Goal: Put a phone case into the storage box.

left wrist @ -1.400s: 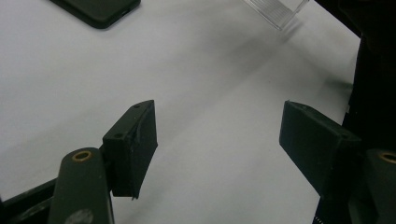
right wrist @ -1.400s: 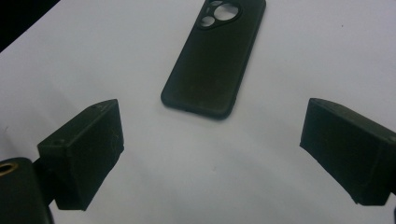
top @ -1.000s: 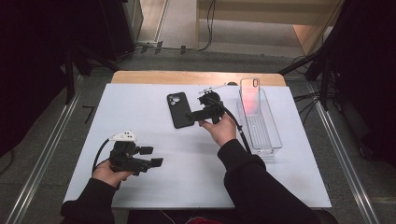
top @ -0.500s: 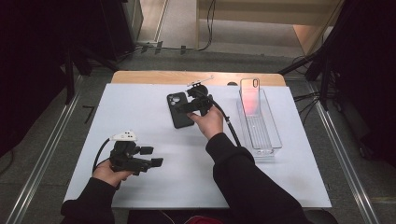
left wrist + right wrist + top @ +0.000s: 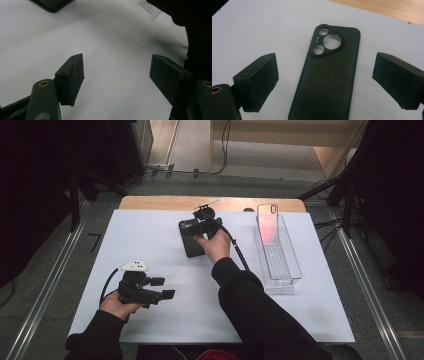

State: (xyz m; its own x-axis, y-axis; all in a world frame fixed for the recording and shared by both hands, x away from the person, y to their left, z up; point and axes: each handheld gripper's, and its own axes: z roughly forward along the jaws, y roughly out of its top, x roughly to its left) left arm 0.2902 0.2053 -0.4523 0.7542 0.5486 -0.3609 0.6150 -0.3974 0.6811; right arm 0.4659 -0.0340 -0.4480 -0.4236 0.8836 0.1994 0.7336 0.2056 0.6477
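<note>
Since the earlier frames the right gripper point(image 5: 192, 226) has slid left across the table, away from the clear tray point(image 5: 295, 270) and onto the spot over the black phone case point(image 5: 192, 247); left gripper point(image 5: 164, 288) hasn't shifted. High view: case lies flat on the white table cover point(image 5: 150, 235), centre-back, long axis running roughly toward and away from the person, just in front of the right hand; right gripper is over its far end, looks above it rather than gripping, can't confirm contact from here. Right hand is clearly the nearer one, left gripper sits well apart at the near left. Tray stands to the right with a pinkish see-through case point(image 5: 267, 222) leaning at its far end. Left gripper view: fingers point(image 5: 71, 75) spread wide, nothing between them, just bare white cover below; a dark corner of the phone case point(image 5: 52, 3) at the top edge. Right gripper view: case point(image 5: 329, 82) lies centred between the two fingers point(image 5: 259, 77), camera cutouts at the far end, long axis running away from the gripper, so fingers straddle its short width; jaws wide apart with a clear gap each side, pads not touching it. My read: next is come down and close across the width
</note>
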